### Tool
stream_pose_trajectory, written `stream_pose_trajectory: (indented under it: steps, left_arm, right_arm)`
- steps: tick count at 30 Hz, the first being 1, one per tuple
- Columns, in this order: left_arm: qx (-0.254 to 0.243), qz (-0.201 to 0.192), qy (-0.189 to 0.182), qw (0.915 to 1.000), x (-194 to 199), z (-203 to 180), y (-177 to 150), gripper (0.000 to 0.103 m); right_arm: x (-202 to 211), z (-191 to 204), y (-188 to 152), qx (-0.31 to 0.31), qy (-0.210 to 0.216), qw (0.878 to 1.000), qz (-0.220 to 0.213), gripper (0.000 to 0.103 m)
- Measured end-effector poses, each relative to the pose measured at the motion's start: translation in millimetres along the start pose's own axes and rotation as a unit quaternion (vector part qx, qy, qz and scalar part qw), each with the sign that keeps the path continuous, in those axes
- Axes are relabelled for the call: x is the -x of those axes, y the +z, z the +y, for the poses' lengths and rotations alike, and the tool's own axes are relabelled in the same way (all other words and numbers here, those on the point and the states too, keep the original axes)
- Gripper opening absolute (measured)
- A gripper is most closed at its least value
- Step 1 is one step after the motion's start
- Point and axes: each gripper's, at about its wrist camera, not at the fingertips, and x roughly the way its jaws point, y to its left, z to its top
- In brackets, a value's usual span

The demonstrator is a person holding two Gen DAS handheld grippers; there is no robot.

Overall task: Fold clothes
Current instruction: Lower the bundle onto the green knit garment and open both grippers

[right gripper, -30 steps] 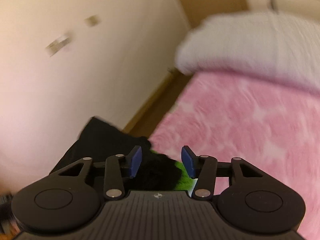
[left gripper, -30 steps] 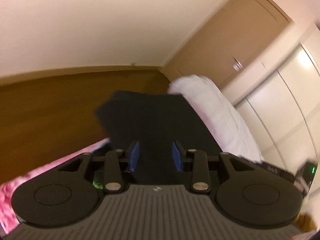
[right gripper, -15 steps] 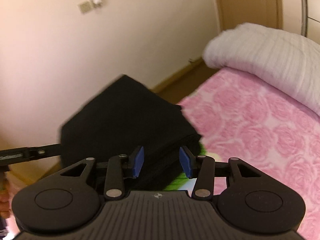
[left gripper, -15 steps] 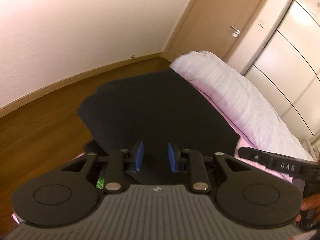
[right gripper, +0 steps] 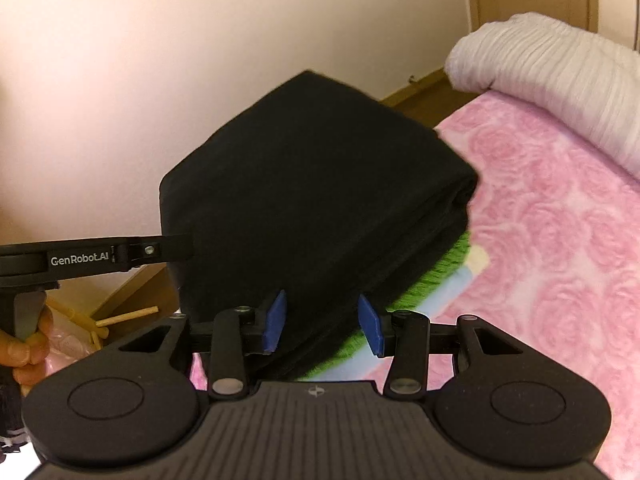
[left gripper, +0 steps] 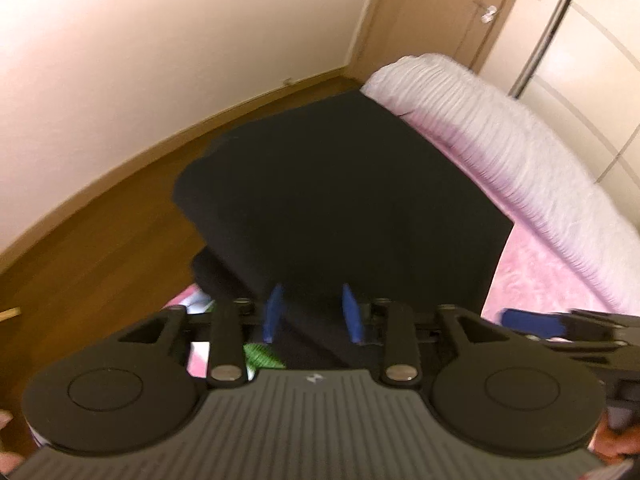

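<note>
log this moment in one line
step: fold clothes | left tool: jaws just opening, cloth between | right tool: jaws just opening, cloth between | cloth: black, folded

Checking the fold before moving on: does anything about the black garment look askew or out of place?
Nothing is damaged. The folded black garment sits near the edge of the pink bedspread, on top of a green item poking out beneath it.

Both the left gripper (left gripper: 312, 313) and right gripper (right gripper: 322, 322) tilt downward, jaws just opened wider, side by side.
</note>
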Motion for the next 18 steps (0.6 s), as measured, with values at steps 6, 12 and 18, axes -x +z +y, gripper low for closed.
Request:
stream_pose_trajectory:
  steps: [6, 12, 18]
  left_arm:
    - [-0.007, 0.001, 0.04, 0.9992, 53, -35, -16, 0.063]
    - [-0.008, -0.008, 0.069, 0.9975, 110, -71, -49, 0.07]
    - [-0.003, -0.029, 0.095, 0.9951, 176, -107, -94, 0.089]
  right_arm:
    - [53, 6, -30, -0.024, -0.005, 1.0, 0.01, 0.085]
    - [105, 5, -61, -0.033, -0.011, 0.999, 0.006, 0.089]
    - [159, 1, -88, -0.017, -0.021, 1.0, -0.013, 0.089]
